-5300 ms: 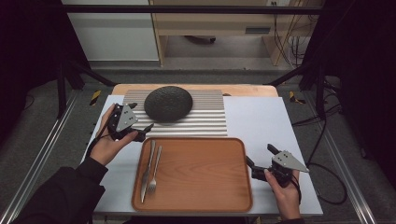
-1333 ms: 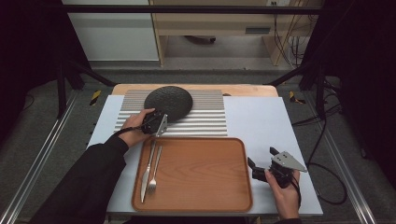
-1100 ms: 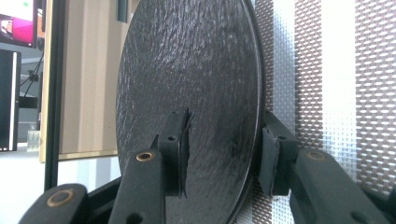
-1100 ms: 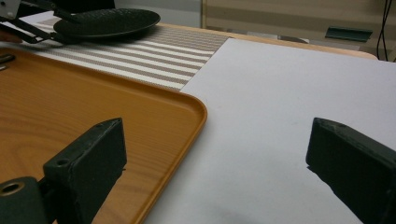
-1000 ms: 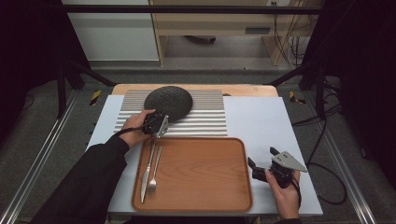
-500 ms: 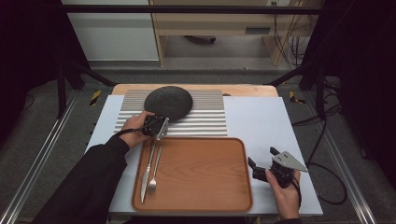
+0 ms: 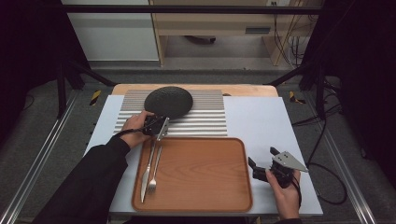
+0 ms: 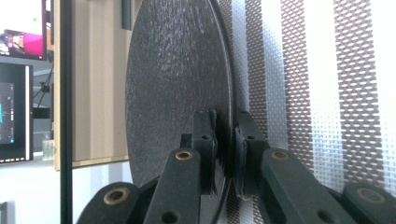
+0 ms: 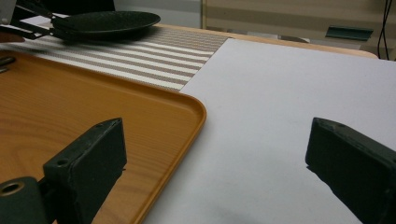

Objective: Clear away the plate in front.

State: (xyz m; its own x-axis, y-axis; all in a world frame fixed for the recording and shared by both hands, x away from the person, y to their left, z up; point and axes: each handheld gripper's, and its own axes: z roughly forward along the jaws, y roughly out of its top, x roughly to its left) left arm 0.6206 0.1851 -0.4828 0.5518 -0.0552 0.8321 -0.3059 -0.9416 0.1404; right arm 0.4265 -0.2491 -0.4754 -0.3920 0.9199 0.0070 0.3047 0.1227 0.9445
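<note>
Pressure is being applied by the left claw (image 8: pixel 226 140) to the dark plate's (image 8: pixel 177 79) rim, its jaws having just been closing; the right claw (image 9: pixel 215 172) is being held apart.

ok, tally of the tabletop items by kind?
Black plate: 1
Striped placemat: 1
Wooden tray: 1
Knife: 1
Fork: 1
Total: 5
</note>
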